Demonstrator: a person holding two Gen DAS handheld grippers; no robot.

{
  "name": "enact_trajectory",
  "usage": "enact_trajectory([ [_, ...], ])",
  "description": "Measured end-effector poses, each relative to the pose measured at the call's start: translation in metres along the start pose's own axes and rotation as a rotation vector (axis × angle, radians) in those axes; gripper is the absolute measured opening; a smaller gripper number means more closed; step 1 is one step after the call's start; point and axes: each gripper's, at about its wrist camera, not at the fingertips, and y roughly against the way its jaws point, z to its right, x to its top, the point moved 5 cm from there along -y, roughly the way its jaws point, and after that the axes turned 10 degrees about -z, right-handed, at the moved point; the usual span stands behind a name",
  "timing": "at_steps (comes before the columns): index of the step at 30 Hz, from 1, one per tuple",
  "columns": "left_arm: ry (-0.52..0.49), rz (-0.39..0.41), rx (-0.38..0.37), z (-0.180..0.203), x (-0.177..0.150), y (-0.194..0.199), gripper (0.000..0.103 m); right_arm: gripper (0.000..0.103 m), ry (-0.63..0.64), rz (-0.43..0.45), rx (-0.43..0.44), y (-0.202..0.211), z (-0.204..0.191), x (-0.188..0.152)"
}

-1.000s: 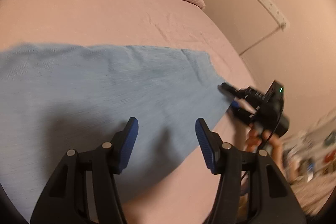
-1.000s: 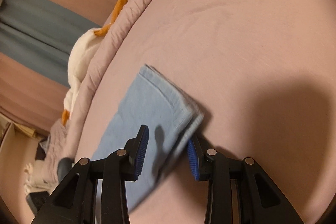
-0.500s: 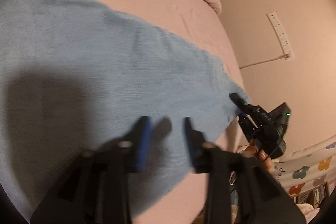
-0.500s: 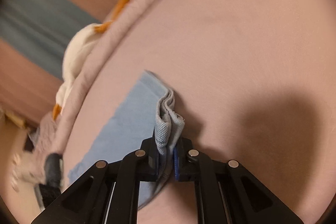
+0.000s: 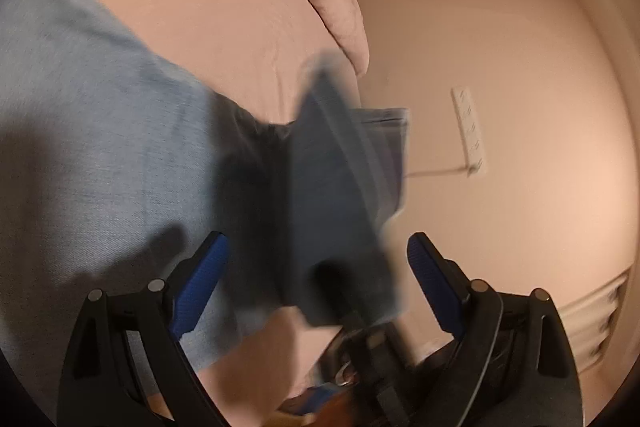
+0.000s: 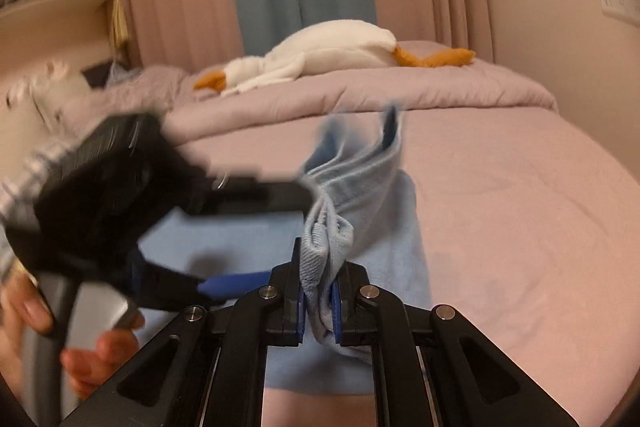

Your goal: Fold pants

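Two layers pinched in right gripper (image 6: 318,301) fingers; carry pants (image 6: 360,195) hem over flat across bed (image 6: 520,195), left gripper (image 5: 318,281) just opened wide, empty.

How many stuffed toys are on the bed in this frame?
1. A white goose plush with orange beak and feet lies on the folded duvet at the far end of the bed. Others could be hidden behind the left tongs.
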Motion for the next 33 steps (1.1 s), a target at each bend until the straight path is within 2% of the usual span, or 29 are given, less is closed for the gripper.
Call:
enact_trajectory([
  [4,0.034,-0.01,-0.006,-0.004,0.006,-0.001,0.089,0.009,0.057,-0.072,0.012,-0.015,-0.019,-0.016],
  [5,0.04,-0.018,0.008,-0.006,0.007,0.0,0.081,0.009,0.084,-0.072,0.007,-0.016,-0.026,-0.019],
  [6,0.039,-0.02,0.012,-0.006,0.009,0.001,0.06,0.009,0.104,-0.072,0.007,-0.017,-0.033,-0.02],
  [7,0.03,-0.019,0.03,-0.006,0.01,0.003,0.05,0.009,0.117,-0.072,0.007,-0.016,-0.038,-0.021],
  [9,-0.015,-0.001,0.102,-0.002,0.011,0.015,0.019,0.009,0.146,-0.071,-0.026,-0.018,-0.048,-0.023],
  [12,-0.077,0.036,0.16,0.003,0.012,0.031,0.01,0.009,0.192,-0.072,-0.082,-0.025,-0.062,-0.019],
  [15,-0.136,0.075,0.23,0.017,0.014,0.06,0.01,0.009,0.266,-0.052,-0.107,-0.023,-0.085,-0.016],
  [20,-0.143,0.118,0.326,0.011,0.014,0.105,0.008,0.009,0.387,-0.055,-0.108,-0.034,-0.132,-0.014],
  [22,-0.127,0.118,0.35,0.006,0.016,0.111,0.007,0.009,0.43,-0.066,-0.101,-0.043,-0.148,-0.018],
  [24,-0.098,0.072,0.412,-0.01,0.018,0.109,0.014,0.009,0.458,-0.113,-0.103,-0.056,-0.156,-0.025],
  [25,-0.08,0.077,0.46,-0.022,0.018,0.11,0.014,0.009,0.486,-0.164,-0.114,-0.066,-0.16,-0.031],
  [26,-0.071,0.086,0.454,-0.028,0.017,0.117,0.014,0.009,0.491,-0.178,-0.115,-0.07,-0.161,-0.035],
  [27,-0.066,0.1,0.433,-0.026,0.016,0.123,0.017,0.017,0.486,-0.179,-0.093,-0.071,-0.162,-0.037],
  [28,-0.069,0.117,0.446,-0.027,0.014,0.128,0.017,0.028,0.475,-0.181,-0.046,-0.07,-0.162,-0.038],
  [29,-0.076,0.128,0.464,-0.026,0.009,0.136,0.019,0.033,0.455,-0.188,0.017,-0.068,-0.162,-0.039],
  [30,-0.08,0.142,0.48,-0.023,0.008,0.143,0.023,0.043,0.429,-0.204,0.075,-0.066,-0.16,-0.039],
  [31,-0.083,0.153,0.492,-0.023,0.005,0.148,0.024,0.047,0.402,-0.218,0.12,-0.065,-0.158,-0.037],
  [33,-0.102,0.177,0.535,-0.016,0.001,0.165,0.03,0.048,0.33,-0.255,0.202,-0.059,-0.146,-0.033],
])
